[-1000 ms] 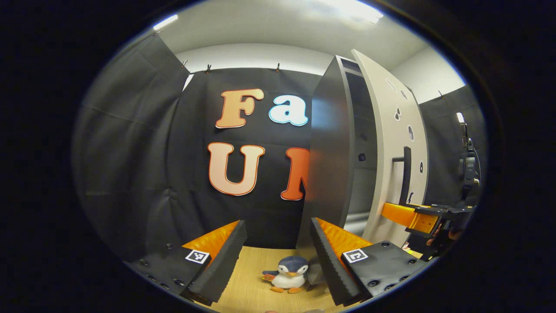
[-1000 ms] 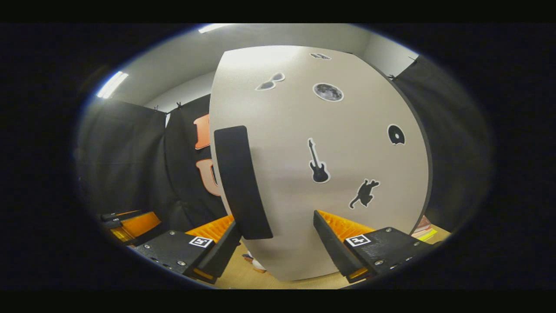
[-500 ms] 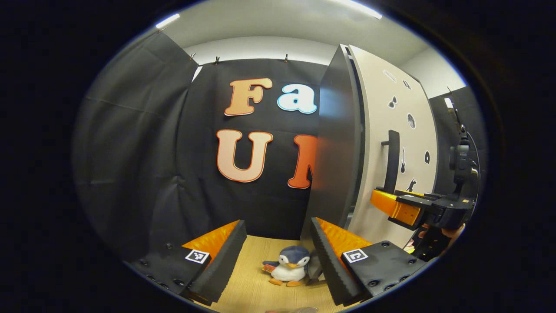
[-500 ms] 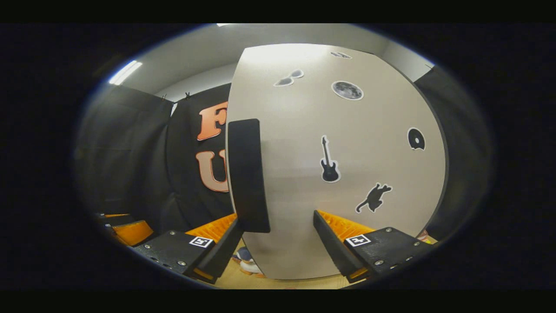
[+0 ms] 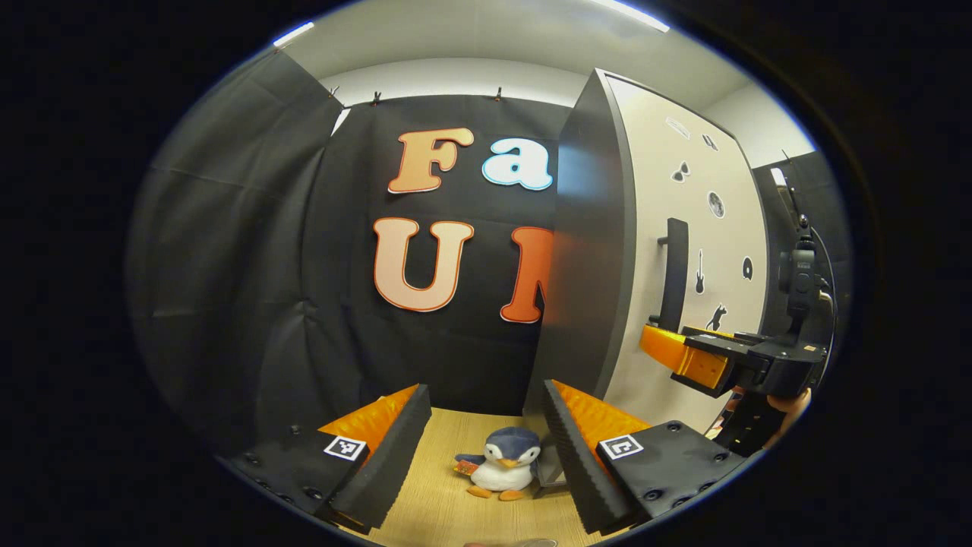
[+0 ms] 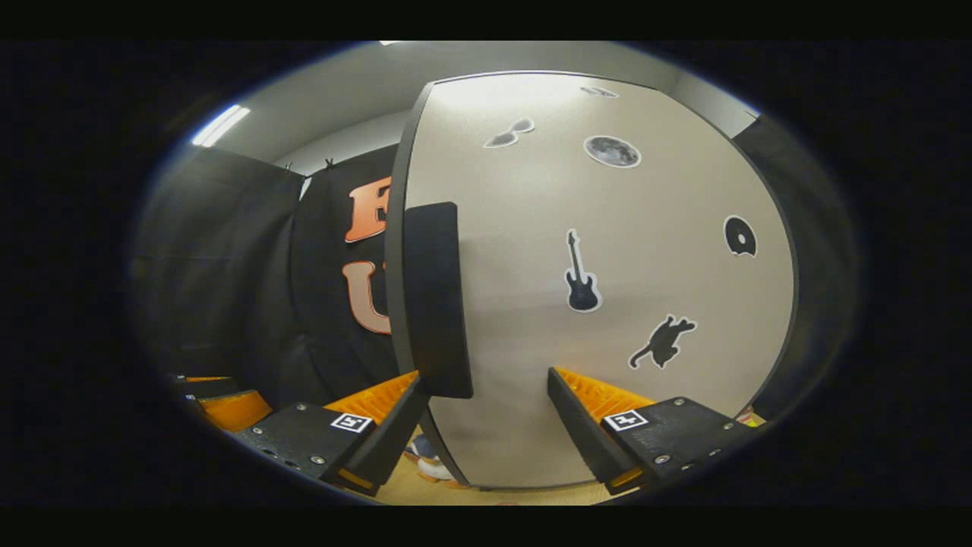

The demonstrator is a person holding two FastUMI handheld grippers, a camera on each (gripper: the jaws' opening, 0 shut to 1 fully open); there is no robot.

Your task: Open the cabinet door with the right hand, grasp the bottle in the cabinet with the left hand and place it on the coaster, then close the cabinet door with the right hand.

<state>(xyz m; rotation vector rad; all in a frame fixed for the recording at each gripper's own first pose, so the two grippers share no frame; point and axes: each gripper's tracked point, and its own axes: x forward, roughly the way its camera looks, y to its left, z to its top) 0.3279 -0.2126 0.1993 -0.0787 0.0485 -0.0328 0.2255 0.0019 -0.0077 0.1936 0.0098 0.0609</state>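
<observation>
Right gripper (image 6: 486, 425) before shut cabinet door (image 6: 607, 266)

No readable words, brands or numbers showed on anything. The cabinet door (image 6: 607, 304) carried only picture stickers: a guitar sticker (image 6: 581, 272), a cat sticker (image 6: 663, 342), a moon sticker (image 6: 612, 150) and a sunglasses sticker (image 6: 509, 132).
</observation>
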